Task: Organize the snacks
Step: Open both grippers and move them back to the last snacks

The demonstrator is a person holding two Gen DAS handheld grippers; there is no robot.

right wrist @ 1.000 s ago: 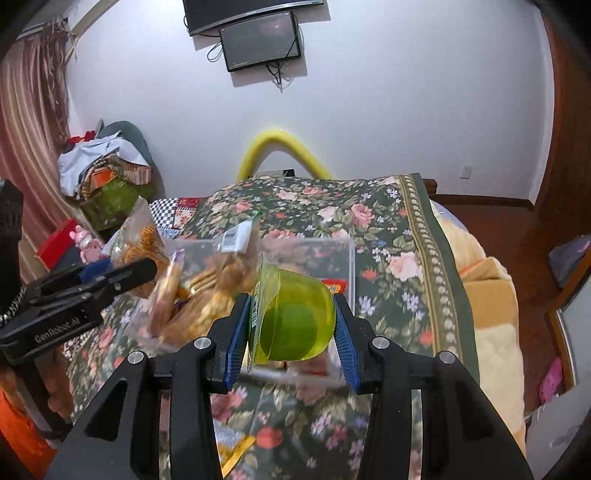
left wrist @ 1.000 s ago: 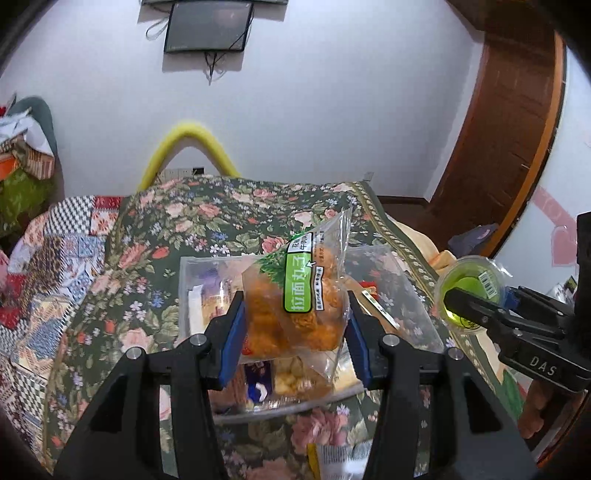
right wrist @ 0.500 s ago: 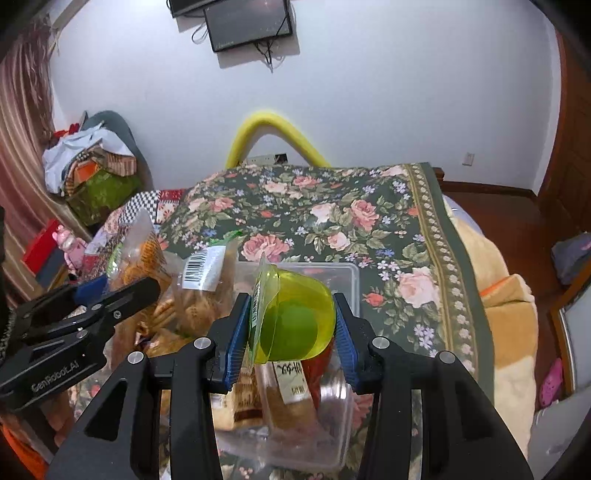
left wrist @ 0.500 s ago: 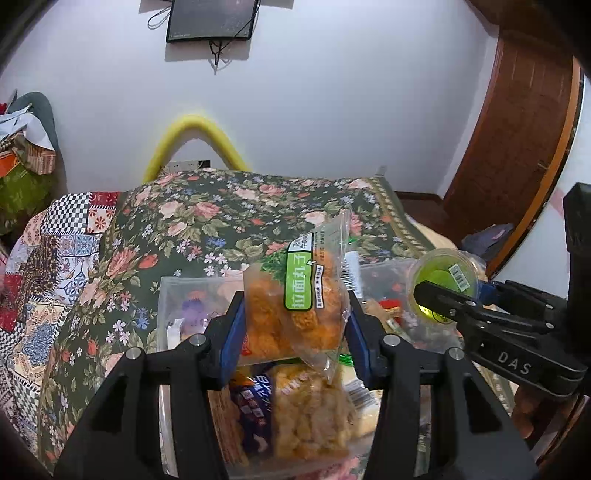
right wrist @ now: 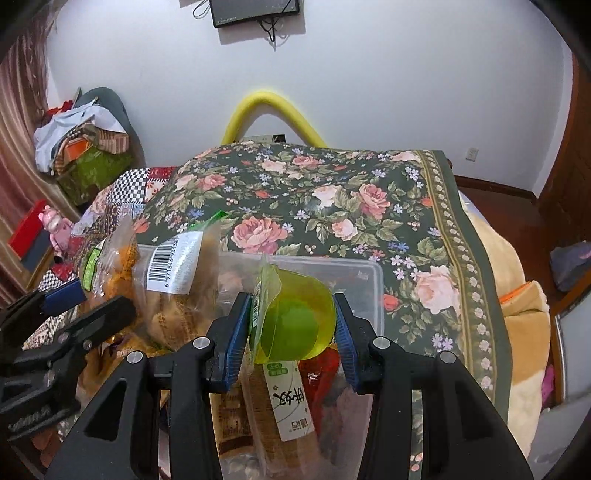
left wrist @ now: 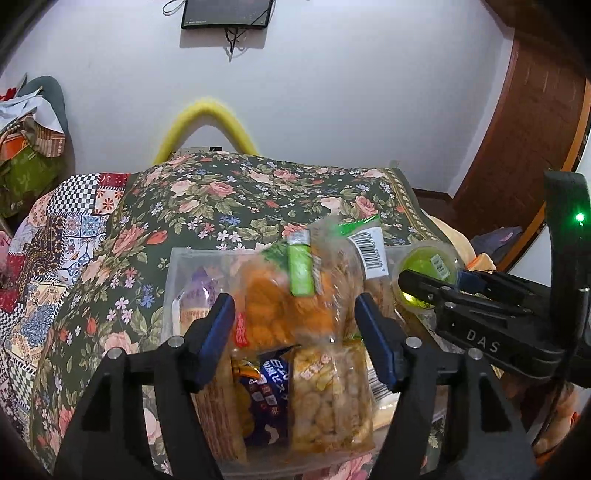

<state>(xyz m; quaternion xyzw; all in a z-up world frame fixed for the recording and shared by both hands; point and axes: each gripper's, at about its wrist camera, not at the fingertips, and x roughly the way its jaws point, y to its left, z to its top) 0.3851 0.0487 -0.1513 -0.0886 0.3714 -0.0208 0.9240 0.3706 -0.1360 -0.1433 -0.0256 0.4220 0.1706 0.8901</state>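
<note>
Left gripper [left wrist: 295,325] jaws just opened, clear of orange snack bag [left wrist: 284,314] blurred over clear bin [right wrist: 373,284]. Right gripper [right wrist: 291,328] jaws gripping green jelly cup [right wrist: 295,317] above bin.

White wall [right wrist: 388,74] w/ dark wall-mounted screen [right wrist: 255,11], cables hanging below. Bed [right wrist: 332,192] under dark green floral cover, patchwork quilt [left wrist: 66,229] on left side. Yellow curved tube [right wrist: 269,114] behind bed. Clothes pile [right wrist: 81,147] in left corner, pinkish curtain [right wrist: 18,129]. Wood door [left wrist: 517,147] at right, reddish-brown floor [right wrist: 517,214].
</note>
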